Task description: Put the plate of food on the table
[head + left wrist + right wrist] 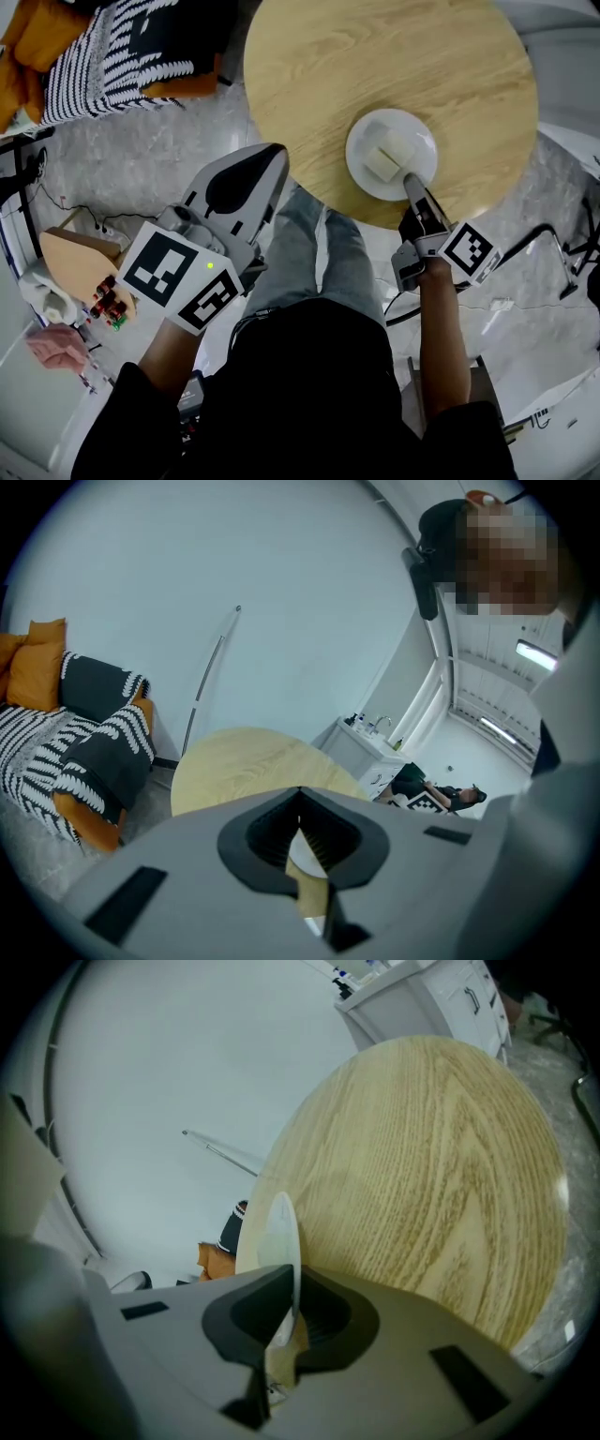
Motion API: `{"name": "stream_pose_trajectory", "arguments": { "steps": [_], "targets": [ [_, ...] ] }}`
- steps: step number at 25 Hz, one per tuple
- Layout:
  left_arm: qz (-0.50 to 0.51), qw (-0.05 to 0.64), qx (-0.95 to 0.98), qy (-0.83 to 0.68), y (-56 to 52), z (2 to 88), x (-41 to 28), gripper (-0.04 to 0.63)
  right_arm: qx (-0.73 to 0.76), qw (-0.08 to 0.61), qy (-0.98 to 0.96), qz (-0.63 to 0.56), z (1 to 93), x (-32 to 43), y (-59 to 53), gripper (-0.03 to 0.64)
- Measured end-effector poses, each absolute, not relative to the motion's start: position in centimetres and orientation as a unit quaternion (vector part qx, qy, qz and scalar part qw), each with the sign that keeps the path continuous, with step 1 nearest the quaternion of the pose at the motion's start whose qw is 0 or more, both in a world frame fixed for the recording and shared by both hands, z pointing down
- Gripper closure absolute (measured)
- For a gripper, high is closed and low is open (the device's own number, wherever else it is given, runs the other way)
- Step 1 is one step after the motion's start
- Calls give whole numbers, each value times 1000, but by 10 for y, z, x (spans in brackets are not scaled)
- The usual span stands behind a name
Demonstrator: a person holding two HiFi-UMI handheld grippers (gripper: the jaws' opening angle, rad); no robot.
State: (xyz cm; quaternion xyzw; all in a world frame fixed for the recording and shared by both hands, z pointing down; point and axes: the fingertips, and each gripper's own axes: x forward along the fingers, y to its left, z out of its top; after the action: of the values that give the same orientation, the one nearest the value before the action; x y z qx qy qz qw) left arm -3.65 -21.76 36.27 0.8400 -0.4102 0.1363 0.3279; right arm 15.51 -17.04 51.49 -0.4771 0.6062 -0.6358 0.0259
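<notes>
Pale oak-grain wood makes up the round table (394, 56). The white plate (361, 141) lies over its near part, close to the edge nearest the person, with pale blocks of food (387, 155) in its middle.

The right gripper (413, 184) has its jaws closed on the plate's near rim. In the right gripper view the thin rim runs edge-on between the dark pads, one on each face. Gripping the rim rather than the base likely keeps the jaws off the food and lets the plate go down flat with nothing trapped beneath it. The gripper slopes down toward the table, which suits lowering. Whether the base already bears on the wood cannot be told from these views, though it looks at or very near the surface.

The left gripper (277, 153) hangs just off the table's edge, above the person's leg (323, 248). Its jaws are drawn together with nothing between them, and through the slit between its pads only table and plate show beyond. It seems held aside because one grip is enough for a light plate.

The placing looks nearly done. What remains is to release the rim and draw back without dragging the plate toward the edge.
</notes>
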Motion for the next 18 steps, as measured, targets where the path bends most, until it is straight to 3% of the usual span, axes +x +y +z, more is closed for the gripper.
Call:
{"name": "stream_pose_trajectory", "arguments": {
  "steps": [9, 11, 18],
  "targets": [
    [136, 333, 840, -405, -212, 364, -32, 589, -488, -19, 621, -613, 517, 156, -170, 588],
    [136, 333, 840, -406, -212, 365, -33, 590, -473, -19, 631, -615, 516, 152, -170, 532],
    [137, 335, 839, -407, -210, 366, -34, 589, -404, -26, 686, -604, 501, 143, -166, 442]
  ]
}}
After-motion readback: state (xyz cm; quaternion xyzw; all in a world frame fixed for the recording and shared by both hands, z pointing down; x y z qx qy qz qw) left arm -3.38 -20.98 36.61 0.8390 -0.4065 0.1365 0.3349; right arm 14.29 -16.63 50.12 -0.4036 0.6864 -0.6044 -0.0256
